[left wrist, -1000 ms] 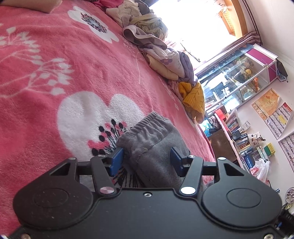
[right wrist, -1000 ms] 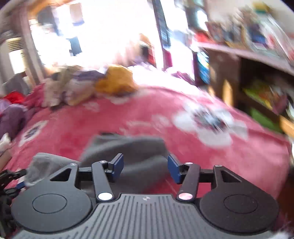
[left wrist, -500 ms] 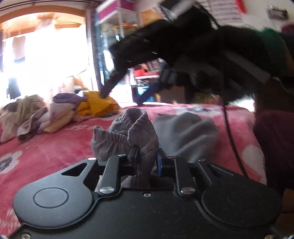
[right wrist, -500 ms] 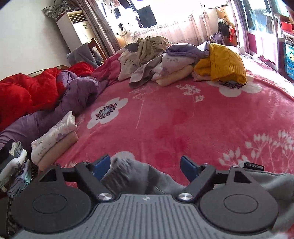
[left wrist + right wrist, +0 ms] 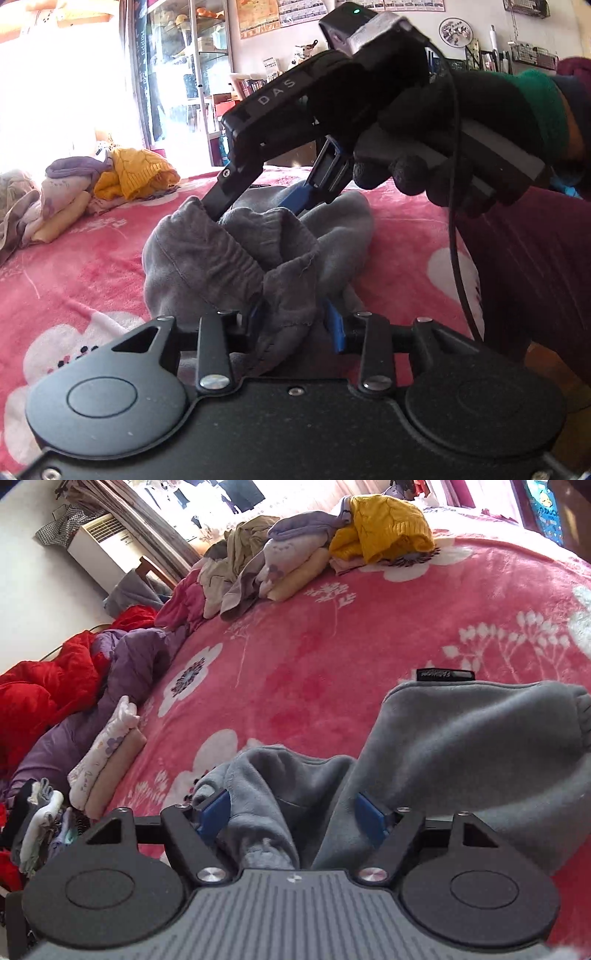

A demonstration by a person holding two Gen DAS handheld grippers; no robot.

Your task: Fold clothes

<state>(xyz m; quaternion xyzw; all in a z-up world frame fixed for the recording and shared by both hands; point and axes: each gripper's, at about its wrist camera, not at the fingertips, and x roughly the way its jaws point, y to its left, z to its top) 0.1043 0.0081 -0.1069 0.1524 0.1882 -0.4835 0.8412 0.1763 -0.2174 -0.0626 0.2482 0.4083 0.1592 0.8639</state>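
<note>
A grey fleece garment (image 5: 207,254) lies bunched on the pink flowered blanket (image 5: 74,258). In the left wrist view my left gripper (image 5: 294,321) has its jaws partly apart, with an upright fold of the garment between the blue pads. A black-gloved hand (image 5: 461,122) holds my right gripper (image 5: 251,203), which comes down on the far side of the same garment. From the right wrist view, the right gripper (image 5: 291,816) is open wide, and the grey garment (image 5: 461,738) lies between and beyond its fingers.
Unfolded clothes (image 5: 258,561) with a yellow sweater (image 5: 384,520) are heaped at the far side of the blanket (image 5: 332,646). A folded stack (image 5: 107,764) and red and purple bedding (image 5: 55,686) lie at the left. The person's maroon clothing (image 5: 535,258) is close on the right.
The left gripper shut on a fold of the grey garment, lifted it, and has since loosened. The right gripper swung over to the garment and lowered onto it, jaws narrowing slightly.
</note>
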